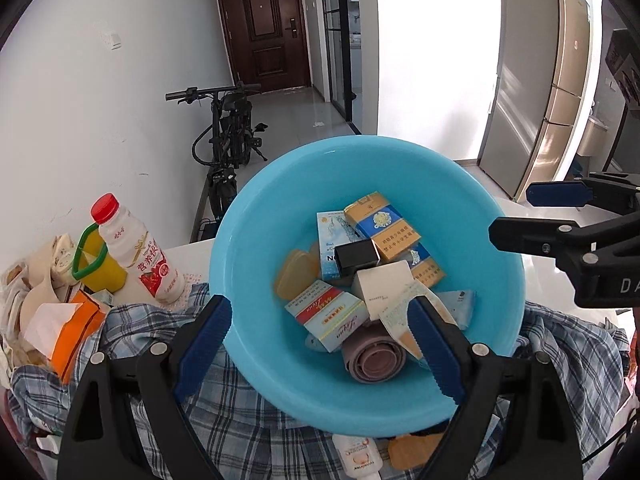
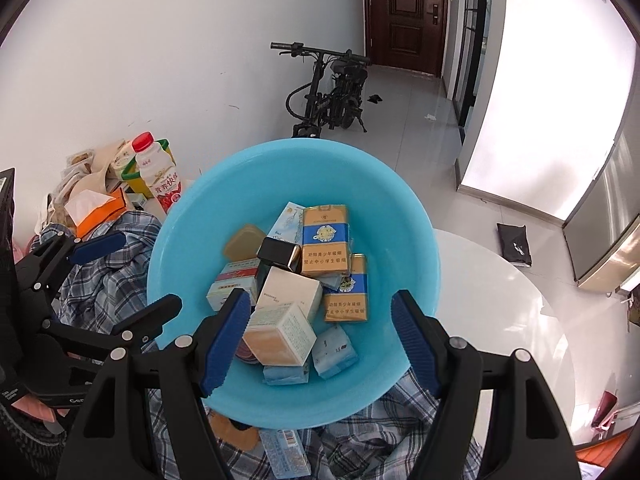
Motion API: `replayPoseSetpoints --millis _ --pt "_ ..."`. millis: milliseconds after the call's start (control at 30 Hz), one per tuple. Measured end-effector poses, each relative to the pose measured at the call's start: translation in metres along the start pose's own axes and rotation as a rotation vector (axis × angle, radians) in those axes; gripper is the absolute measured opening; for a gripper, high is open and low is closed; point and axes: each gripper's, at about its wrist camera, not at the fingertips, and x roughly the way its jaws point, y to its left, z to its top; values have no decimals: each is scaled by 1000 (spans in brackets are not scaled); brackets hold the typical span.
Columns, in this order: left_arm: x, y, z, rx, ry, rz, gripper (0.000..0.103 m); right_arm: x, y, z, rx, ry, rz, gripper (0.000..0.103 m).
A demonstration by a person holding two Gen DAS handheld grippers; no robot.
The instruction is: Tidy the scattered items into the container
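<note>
I have most of the boxes piled in the blue basin (image 2: pixel 180 264), sitting on the plaid shirt (image 2: pixel 120 248) mid-table. Both grippers, left (image 1: pixel 316 344) and right (image 2: pixel 316 344), hang spread and empty. A white tube (image 1: pixel 360 456) (plus a tan pad (image 1: pixel 408 450)) waits near me.

Walls: white wall (image 1: pixel 100 120) standing at nine o'clock.
Door: dark door (image 1: pixel 266 28) closing the hallway at twelve.
Floor: grey tiles (image 2: pixel 420 96) reflecting daylight.
Fridge: steel fridge (image 1: pixel 536 92) standing at two.
</note>
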Motion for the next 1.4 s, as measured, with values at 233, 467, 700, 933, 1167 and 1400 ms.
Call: replayPoseSetpoints --millis 233,467,700,933,1167,1400 --pt "-46 -9 -29 5 -32 -9 91 -37 13 -35 3 -44 12 71" --pt "-83 -14 -57 14 -45 -5 91 -63 30 -71 -19 -75 36 71" --pt "-107 -16 -88 -14 -50 -35 91 -74 42 -98 -11 -85 56 71" --pt "-138 -22 -115 -25 -111 -62 91 -90 44 -123 7 -126 51 71" --pt "-157 -33 -138 16 -165 -17 92 -106 51 -156 -2 -213 -16 71" --pt "-155 -33 -153 -8 -170 -30 92 -116 64 -189 -45 -297 -86 74"
